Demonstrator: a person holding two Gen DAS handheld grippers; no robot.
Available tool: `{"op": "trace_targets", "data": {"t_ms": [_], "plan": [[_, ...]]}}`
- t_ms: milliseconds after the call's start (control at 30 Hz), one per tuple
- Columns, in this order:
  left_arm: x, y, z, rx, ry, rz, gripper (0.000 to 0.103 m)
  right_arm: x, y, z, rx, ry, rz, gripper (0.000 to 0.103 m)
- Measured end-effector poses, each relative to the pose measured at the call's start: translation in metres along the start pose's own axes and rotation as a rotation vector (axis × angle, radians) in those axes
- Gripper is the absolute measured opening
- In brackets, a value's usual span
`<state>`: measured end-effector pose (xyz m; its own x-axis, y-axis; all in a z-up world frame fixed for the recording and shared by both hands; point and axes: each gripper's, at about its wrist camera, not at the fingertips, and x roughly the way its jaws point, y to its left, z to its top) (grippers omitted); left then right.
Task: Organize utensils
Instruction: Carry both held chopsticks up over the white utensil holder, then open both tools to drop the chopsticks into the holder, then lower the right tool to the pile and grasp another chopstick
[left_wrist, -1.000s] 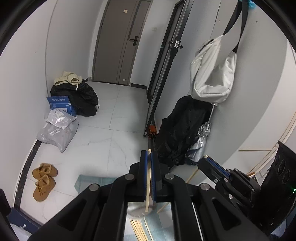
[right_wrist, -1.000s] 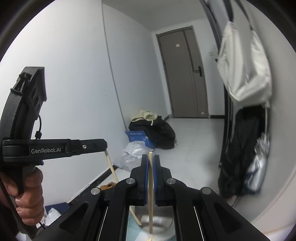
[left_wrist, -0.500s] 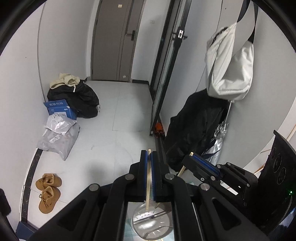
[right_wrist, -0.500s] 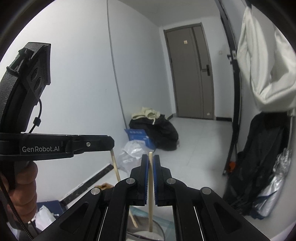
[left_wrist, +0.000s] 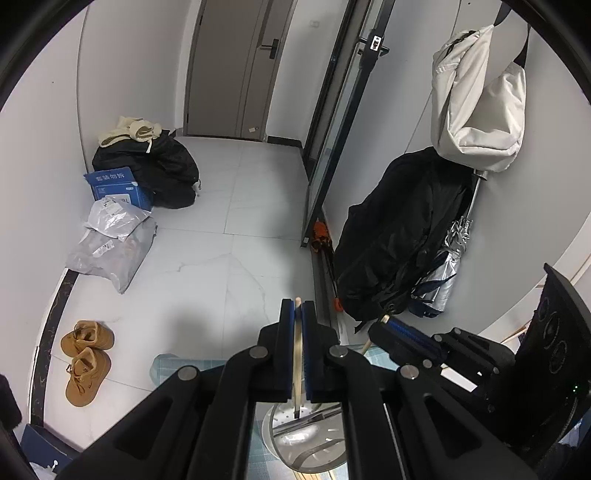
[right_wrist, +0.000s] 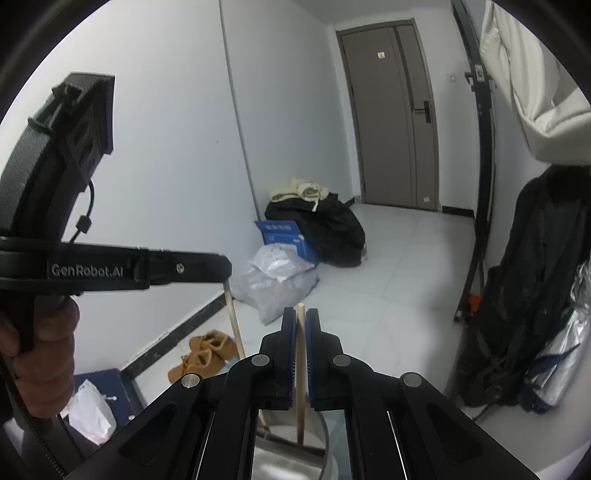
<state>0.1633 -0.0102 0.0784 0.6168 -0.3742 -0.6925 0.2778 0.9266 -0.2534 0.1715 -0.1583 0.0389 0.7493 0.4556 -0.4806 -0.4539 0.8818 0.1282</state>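
Tiled hallway floor behind; 2 chopsticks held upright over steel utensil holder — left gripper clamping chopstick, right gripper clamping another. Insertion step, probably; next — lower, then release.

A chopstick is held upright between the fingers of the left gripper, its lower end inside the metal holder directly below. A second chopstick is held the same way in the right gripper, also reaching down into the holder. The right gripper is located just to the right of the left one. On the floor behind, a pair of shoes is placed at the left, near the wall, and bags lie farther back.
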Motion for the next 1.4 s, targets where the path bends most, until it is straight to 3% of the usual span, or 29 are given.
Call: {"op": "trace_targets", "data": {"t_ms": [367,467,600,667,867,967,1200,1400], "plan": [[0.003,-0.003,-0.011,0.017,0.056,-0.001,0.002,-0.012,0.001,-0.005,0.037,0.016,0.048,0.007],[-0.006,-0.001,-0.014,-0.003,0.037,0.007,0.014,-0.021,0.003,-0.006,0.043,0.010,0.046,0.010],[-0.021,-0.001,-0.019,-0.026,0.007,0.042,0.039,-0.038,0.003,-0.010,0.061,-0.005,0.019,0.025],[-0.030,-0.003,-0.022,-0.029,-0.020,0.067,0.045,-0.050,0.003,-0.012,0.078,-0.020,-0.002,0.031],[-0.052,-0.003,-0.036,-0.071,-0.070,0.088,0.054,-0.088,0.009,-0.017,0.119,-0.069,-0.044,0.046],[-0.062,-0.004,-0.044,-0.095,-0.103,0.096,0.065,-0.105,0.016,-0.020,0.140,-0.097,-0.052,0.047],[-0.086,-0.004,-0.069,-0.144,-0.196,0.136,0.084,-0.137,0.042,-0.033,0.125,-0.146,-0.088,0.067],[-0.094,-0.007,-0.091,-0.151,-0.251,0.173,0.093,-0.159,0.056,-0.055,0.141,-0.179,-0.117,0.077]]}}
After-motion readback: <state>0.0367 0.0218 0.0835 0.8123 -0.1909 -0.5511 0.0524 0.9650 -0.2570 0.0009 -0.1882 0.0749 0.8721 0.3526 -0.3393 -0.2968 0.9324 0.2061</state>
